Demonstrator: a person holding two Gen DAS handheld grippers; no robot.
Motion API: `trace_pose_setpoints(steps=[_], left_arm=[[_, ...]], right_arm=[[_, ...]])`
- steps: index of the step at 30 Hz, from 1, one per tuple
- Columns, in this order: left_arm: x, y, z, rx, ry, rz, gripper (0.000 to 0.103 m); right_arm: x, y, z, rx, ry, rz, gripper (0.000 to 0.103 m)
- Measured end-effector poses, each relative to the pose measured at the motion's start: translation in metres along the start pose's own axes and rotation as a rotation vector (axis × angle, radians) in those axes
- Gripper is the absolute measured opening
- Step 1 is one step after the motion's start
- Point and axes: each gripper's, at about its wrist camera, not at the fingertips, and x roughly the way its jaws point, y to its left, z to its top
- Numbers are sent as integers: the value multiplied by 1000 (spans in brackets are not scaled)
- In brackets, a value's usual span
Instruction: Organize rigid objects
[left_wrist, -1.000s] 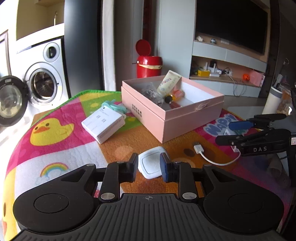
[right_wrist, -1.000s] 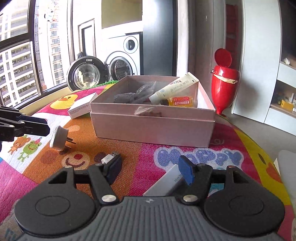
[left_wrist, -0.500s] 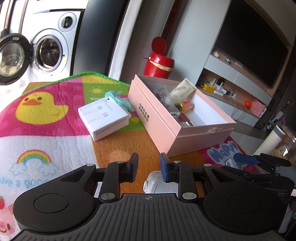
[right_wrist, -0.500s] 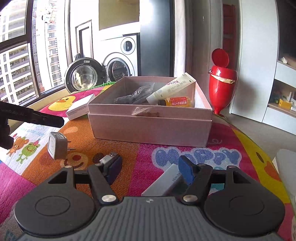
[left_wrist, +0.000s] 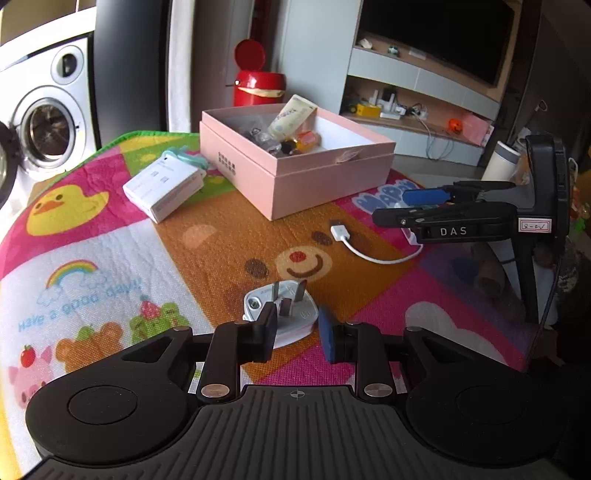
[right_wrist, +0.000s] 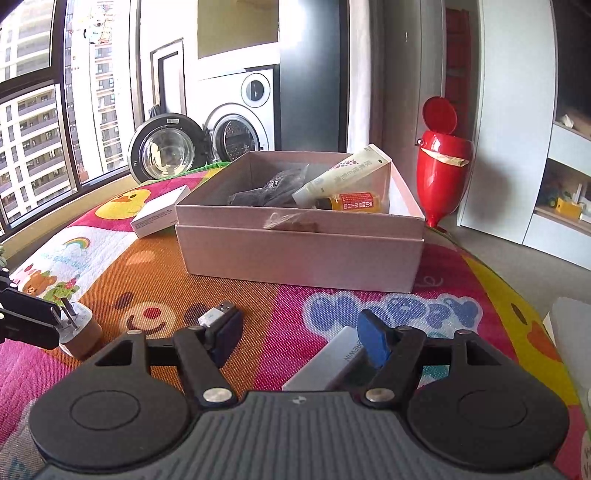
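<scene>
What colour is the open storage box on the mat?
Pale pink, the storage box shows best in the left wrist view.

"DAS" on right tongs (left_wrist: 424, 206) side plate | "Have a good day!" on play mat (left_wrist: 110, 258), beside rainbow | "HAPPY" in blue letters on mat, right wrist view | "...DREWIN" partly readable on grey box (right_wrist: 325, 363) | print on pink box (left_wrist: 295, 177) and tube (right_wrist: 343, 173) illegible

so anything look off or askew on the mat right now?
The charger lies on its back, prongs up, between the open fingers of the left gripper. The pink box has a torn, frayed patch on its near rim. Nothing spilled.
</scene>
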Motion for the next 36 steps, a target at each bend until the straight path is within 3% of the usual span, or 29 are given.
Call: trace_pose_setpoints(steps=[4, 8, 12, 17, 22, 29, 32, 36], left_arm=[[-3, -5, 0, 22, 15, 19, 27], [-9, -15, -4, 107, 49, 24, 28], [4, -18, -14, 135, 128, 39, 28], [24, -17, 0, 31, 65, -34, 27], [49, -25, 12, -35, 11, -48, 27], [16, -32, 4, 64, 12, -55, 28], [-7, -11, 7, 1, -55, 28, 28], [-17, 36, 8, -212, -146, 111, 27]], right_arm=[[0, 0, -1, -1, -2, -4, 69], [0, 0, -1, 1, -3, -7, 69], [0, 0, -1, 0, -4, -6, 69], [-1, 0, -1, 3, -4, -7, 69], [0, -2, -1, 13, -4, -4, 69], [0, -4, -1, 25, -6, 2, 70], [0, -4, -1, 25, -7, 0, 70], [0, -4, 0, 26, -9, -3, 70]])
